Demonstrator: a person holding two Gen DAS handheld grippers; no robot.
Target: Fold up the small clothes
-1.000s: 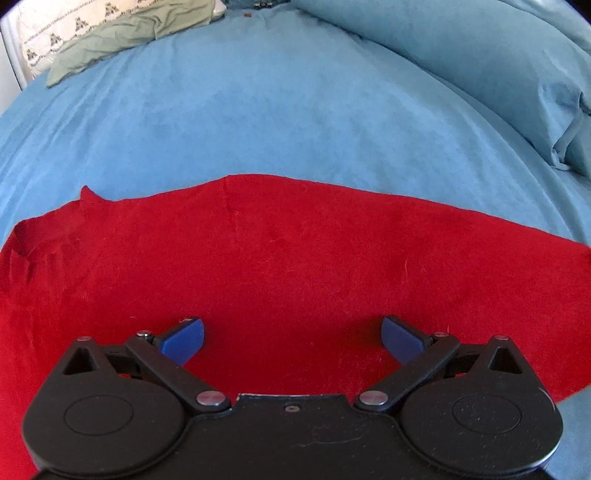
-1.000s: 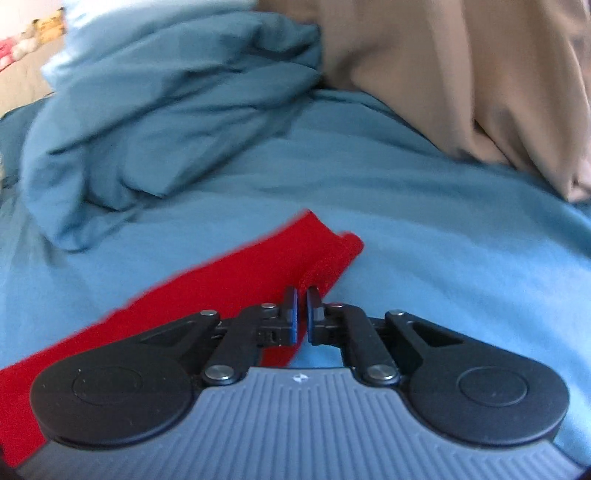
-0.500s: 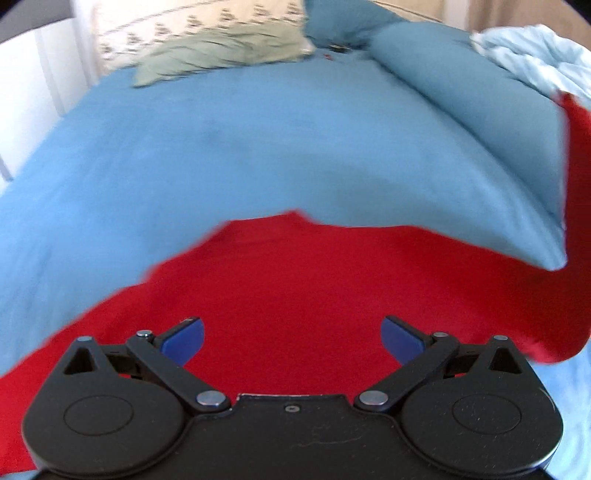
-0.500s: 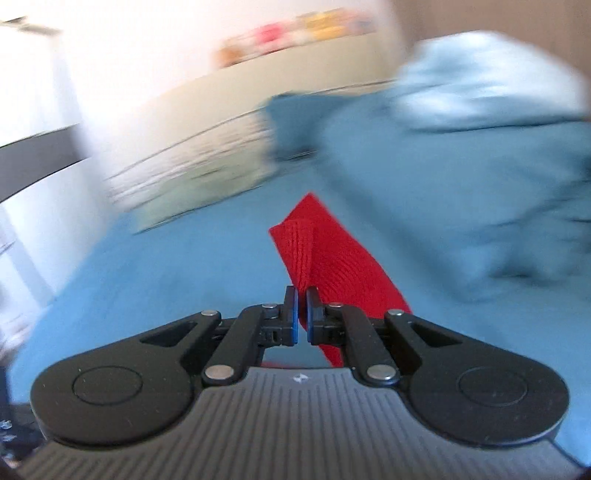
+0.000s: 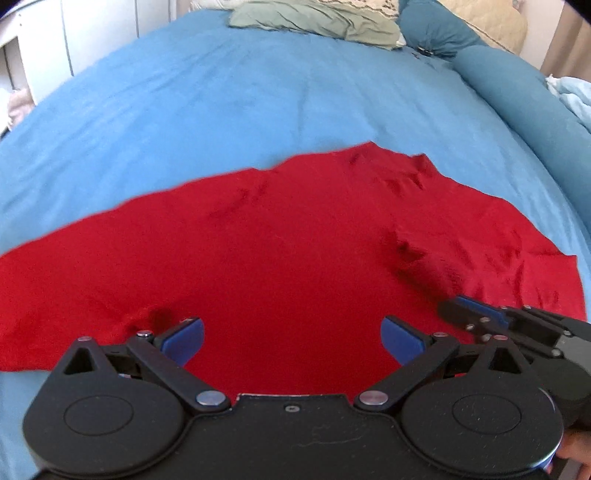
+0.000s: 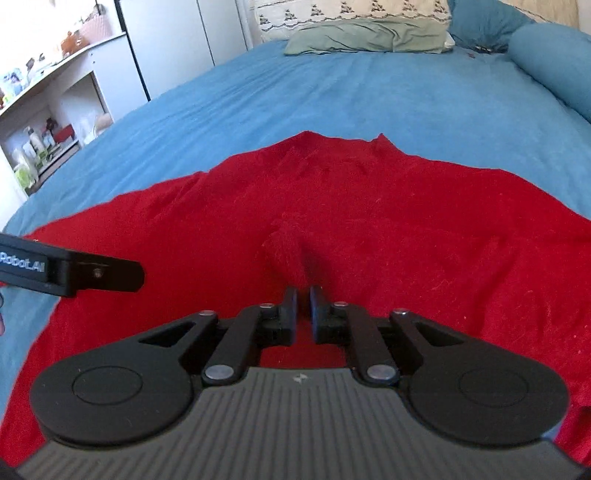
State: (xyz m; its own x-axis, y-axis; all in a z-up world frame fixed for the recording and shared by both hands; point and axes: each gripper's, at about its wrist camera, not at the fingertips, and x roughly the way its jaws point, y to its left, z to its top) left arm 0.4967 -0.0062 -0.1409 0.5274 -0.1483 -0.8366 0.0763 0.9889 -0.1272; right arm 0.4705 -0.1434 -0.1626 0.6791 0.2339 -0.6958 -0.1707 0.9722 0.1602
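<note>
A red knit garment point(image 5: 295, 240) lies spread on the blue bed cover point(image 5: 258, 92), with part of it folded over itself. My left gripper point(image 5: 291, 332) hovers low over its near part, open wide with nothing between the blue pads. My right gripper point(image 6: 303, 295) is over the middle of the garment point(image 6: 369, 221). Its jaws are opening and a narrow gap shows between the pads. A pinched ridge of red cloth point(image 6: 288, 251) stands just ahead of the tips, free of them. Each gripper shows in the other's view: the right one point(image 5: 476, 314) and the left one point(image 6: 92, 273).
A green cloth point(image 6: 369, 40) and a patterned pillow point(image 6: 351, 11) lie at the head of the bed. A rolled blue duvet point(image 5: 517, 92) runs along the right side. White shelves point(image 6: 55, 110) with small items stand to the left, past the bed's edge point(image 6: 110, 129).
My right gripper swung across with a red corner pinched in it, laid it over the garment, and its jaws have parted. The left gripper shifted along the garment, still open.
</note>
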